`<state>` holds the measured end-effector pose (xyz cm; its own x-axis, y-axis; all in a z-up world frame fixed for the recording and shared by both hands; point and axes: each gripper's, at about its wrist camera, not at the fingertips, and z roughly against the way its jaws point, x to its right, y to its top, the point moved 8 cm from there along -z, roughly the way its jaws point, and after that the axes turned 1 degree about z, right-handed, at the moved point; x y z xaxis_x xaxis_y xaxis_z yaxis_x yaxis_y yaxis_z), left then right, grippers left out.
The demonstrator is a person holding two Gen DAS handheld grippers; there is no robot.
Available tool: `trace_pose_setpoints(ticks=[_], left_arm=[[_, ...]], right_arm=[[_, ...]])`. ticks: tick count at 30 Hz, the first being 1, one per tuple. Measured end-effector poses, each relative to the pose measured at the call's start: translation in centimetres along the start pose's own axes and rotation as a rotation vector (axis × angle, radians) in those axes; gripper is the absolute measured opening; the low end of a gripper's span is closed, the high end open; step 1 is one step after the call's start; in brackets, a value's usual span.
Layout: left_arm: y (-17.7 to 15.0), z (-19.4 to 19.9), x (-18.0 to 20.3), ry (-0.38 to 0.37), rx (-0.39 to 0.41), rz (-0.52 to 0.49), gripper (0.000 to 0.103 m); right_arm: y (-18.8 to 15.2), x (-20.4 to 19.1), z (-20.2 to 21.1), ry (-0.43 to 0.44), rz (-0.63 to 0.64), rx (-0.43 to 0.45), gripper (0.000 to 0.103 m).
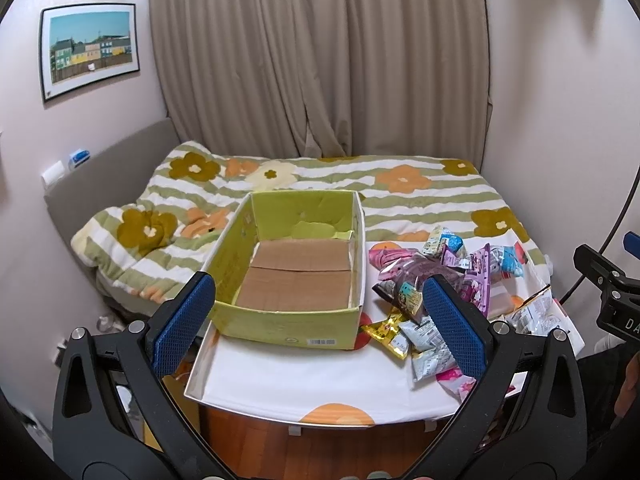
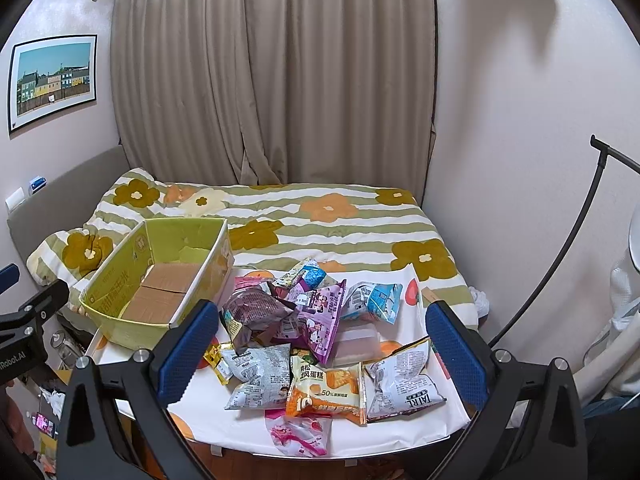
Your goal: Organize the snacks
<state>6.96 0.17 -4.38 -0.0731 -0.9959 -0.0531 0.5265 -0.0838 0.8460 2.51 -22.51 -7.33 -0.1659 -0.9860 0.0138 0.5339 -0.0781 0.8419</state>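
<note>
The green box (image 1: 288,276) stands open-topped with bare cardboard floor, accessible from above. Snack packets (image 2: 312,340) lie heaped just beside its right wall, covering that side of the table (image 1: 304,380). The table's front strip before the box lies unobstructed.

A small white table (image 2: 400,428) with orange spots stood against the bed (image 2: 320,220). On it sat an open green cardboard box (image 1: 288,320) at the left and a heap of snack packets (image 2: 312,344) just beside it, one pink packet (image 2: 298,434) perhaps overhanging the near edge.
</note>
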Motion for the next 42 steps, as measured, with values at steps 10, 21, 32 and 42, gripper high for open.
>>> trace_pose_setpoints(ticks=[10, 21, 32, 42], left_arm=[[0.11, 0.15, -0.16, -0.006, -0.003, -0.001, 0.103], [0.03, 0.14, -0.09, -0.013, -0.013, 0.001, 0.103], [-0.29, -0.04, -0.08, -0.015, -0.021, 0.001, 0.103], [-0.40, -0.05, -0.04, -0.016, -0.023, 0.002, 0.103]], right_arm=[[-0.15, -0.06, -0.06, -0.001, 0.001, -0.002, 0.103], [-0.53, -0.23, 0.52, -0.009, -0.012, -0.005, 0.103], [-0.65, -0.17, 0.65, -0.011, -0.014, -0.008, 0.103], [-0.69, -0.22, 0.65, -0.013, -0.014, -0.008, 0.103]])
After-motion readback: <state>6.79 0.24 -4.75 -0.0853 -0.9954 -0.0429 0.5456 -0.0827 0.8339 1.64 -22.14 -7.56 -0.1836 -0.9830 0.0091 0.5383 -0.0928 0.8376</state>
